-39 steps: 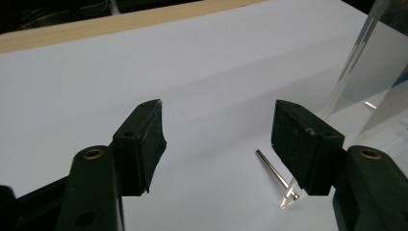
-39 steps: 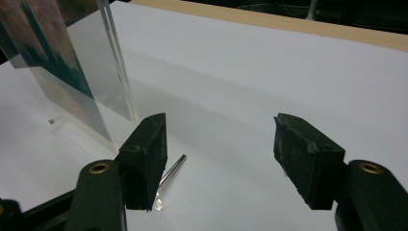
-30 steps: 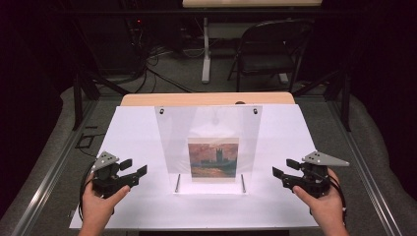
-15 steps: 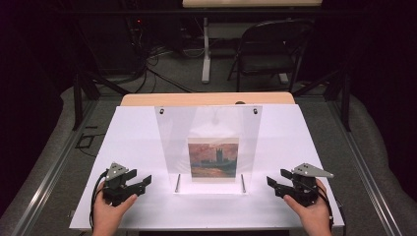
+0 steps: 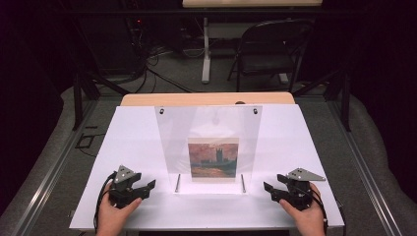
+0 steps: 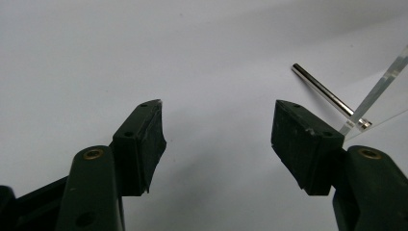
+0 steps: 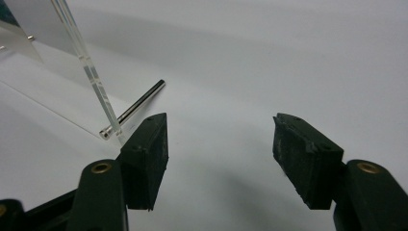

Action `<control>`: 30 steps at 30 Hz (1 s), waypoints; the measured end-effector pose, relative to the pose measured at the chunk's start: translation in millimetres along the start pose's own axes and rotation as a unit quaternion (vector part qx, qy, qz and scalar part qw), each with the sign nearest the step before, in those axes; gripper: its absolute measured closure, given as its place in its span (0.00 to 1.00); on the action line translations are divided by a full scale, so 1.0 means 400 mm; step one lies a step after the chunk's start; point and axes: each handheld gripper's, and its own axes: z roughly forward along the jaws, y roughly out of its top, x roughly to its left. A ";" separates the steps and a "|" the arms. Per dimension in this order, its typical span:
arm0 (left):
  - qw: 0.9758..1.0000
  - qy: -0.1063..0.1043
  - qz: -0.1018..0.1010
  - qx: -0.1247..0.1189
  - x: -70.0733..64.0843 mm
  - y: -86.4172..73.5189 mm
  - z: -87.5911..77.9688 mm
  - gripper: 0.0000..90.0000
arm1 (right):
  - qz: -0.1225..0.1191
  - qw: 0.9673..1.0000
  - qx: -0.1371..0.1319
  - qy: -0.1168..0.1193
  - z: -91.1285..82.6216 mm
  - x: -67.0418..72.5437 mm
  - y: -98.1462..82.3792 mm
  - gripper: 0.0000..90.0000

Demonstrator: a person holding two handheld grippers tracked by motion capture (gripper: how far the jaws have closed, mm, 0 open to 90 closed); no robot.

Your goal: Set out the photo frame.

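A clear acrylic picture frame [image 5: 172, 132] stands upright in the middle of the white board [image 5: 123, 147]. It holds a small painting print [image 5: 213, 158] and rests on two metal pins [image 5: 177, 182]. My left gripper [image 5: 147, 188] sits low over the board to the frame's left and points toward it. It is open and holds nothing [image 6: 219, 110], with a pin [image 6: 322, 89] and the frame's edge [image 6: 380, 86] ahead to the right. My right gripper [image 5: 269, 191] mirrors it on the frame's right, open with nothing in it [image 7: 219, 118], near a pin [image 7: 139, 106] and the acrylic edge [image 7: 82, 57].
The board's front edge [image 5: 206, 227] runs just below both hands. A wooden tabletop strip [image 5: 206, 99] shows behind the board. A folding chair [image 5: 270, 49] and floor cables lie beyond in the dark room. Bare white board lies on both sides of the frame.
Both hands have sunk toward the board and come a little nearer its front edge. The jaws stay as wide apart as before. The frame has not moved.
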 end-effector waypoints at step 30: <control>1.000 -0.012 0.003 0.002 -0.004 -0.002 0.001 0.40 | -0.005 1.000 0.010 0.016 0.012 0.006 -0.006 0.42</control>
